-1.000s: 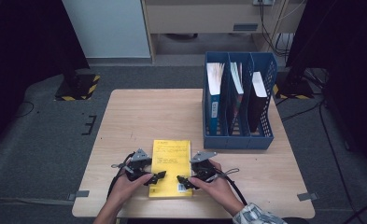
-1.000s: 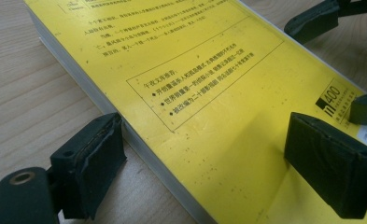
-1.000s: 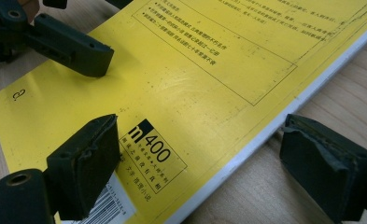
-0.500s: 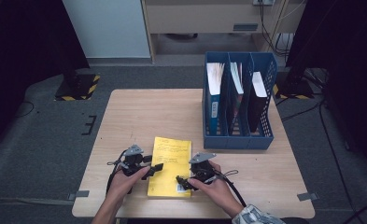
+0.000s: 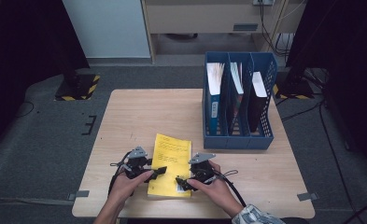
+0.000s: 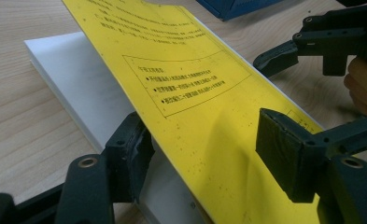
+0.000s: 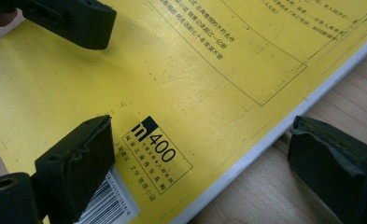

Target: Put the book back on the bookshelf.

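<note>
- The yellow booklet (image 5: 171, 164) lies on the table's (image 5: 125, 112) near edge, in front of the blue file rack (image 5: 237, 105).
- The left gripper (image 5: 158, 171) gapes wide around its lifted cover.
- The right gripper (image 5: 181, 180) spreads wide over the booklet's corner.

Yellow booklet (image 5: 170, 164) with black print, white pages and barcode label; pale woodgrain desk (image 5: 144, 116); blue perforated file rack (image 5: 238, 103) beyond the booklet; black claws.
</note>
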Action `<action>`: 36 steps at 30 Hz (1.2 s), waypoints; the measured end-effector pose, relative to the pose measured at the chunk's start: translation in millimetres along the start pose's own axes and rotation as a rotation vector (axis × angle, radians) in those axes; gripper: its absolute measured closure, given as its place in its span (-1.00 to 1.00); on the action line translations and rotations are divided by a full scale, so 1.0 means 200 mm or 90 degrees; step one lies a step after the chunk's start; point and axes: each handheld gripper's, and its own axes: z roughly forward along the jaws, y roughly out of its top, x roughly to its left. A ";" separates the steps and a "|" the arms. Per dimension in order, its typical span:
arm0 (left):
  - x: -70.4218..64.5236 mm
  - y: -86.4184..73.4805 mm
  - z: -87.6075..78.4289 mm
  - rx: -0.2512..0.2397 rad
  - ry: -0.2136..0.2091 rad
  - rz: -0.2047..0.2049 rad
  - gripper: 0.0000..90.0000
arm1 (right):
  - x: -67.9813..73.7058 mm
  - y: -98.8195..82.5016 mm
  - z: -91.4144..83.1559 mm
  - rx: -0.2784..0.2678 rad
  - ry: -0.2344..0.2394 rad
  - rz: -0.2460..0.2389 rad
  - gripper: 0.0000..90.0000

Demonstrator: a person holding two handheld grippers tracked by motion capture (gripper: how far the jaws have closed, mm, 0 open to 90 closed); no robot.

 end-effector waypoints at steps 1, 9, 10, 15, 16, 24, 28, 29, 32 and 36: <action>0.00 0.00 0.01 0.005 0.000 0.004 -0.20 | 0.00 0.00 0.00 -0.001 -0.001 0.000 -0.84; -0.03 0.03 0.08 0.012 -0.001 0.017 -0.24 | 0.00 0.00 0.00 0.000 0.003 -0.001 -0.85; -0.03 0.04 0.08 0.010 0.000 0.018 -0.25 | 0.00 0.00 0.00 0.001 0.005 -0.001 -0.85; -0.04 0.07 0.13 0.019 0.015 0.039 -0.32 | -0.01 0.00 0.00 0.002 0.008 -0.001 -0.85; -0.04 0.07 0.13 0.019 0.015 0.039 -0.33 | -0.01 0.00 0.00 0.002 0.008 -0.001 -0.85; -0.02 0.07 0.13 0.022 0.021 0.038 -0.26 | -0.01 0.00 0.00 0.002 0.009 -0.005 -0.85; -0.01 0.07 0.13 0.024 0.006 0.026 -0.10 | -0.01 0.00 0.00 0.001 0.009 -0.010 -0.86; -0.01 0.07 0.13 0.028 0.002 0.027 -0.05 | -0.01 0.00 0.00 0.001 0.009 -0.010 -0.86; -0.03 0.07 0.14 0.038 -0.008 0.034 0.06 | -0.01 0.00 0.01 -0.001 0.007 -0.015 -0.88; -0.04 0.07 0.14 0.042 -0.014 0.035 0.21 | -0.01 0.00 0.01 -0.001 0.006 -0.018 -0.88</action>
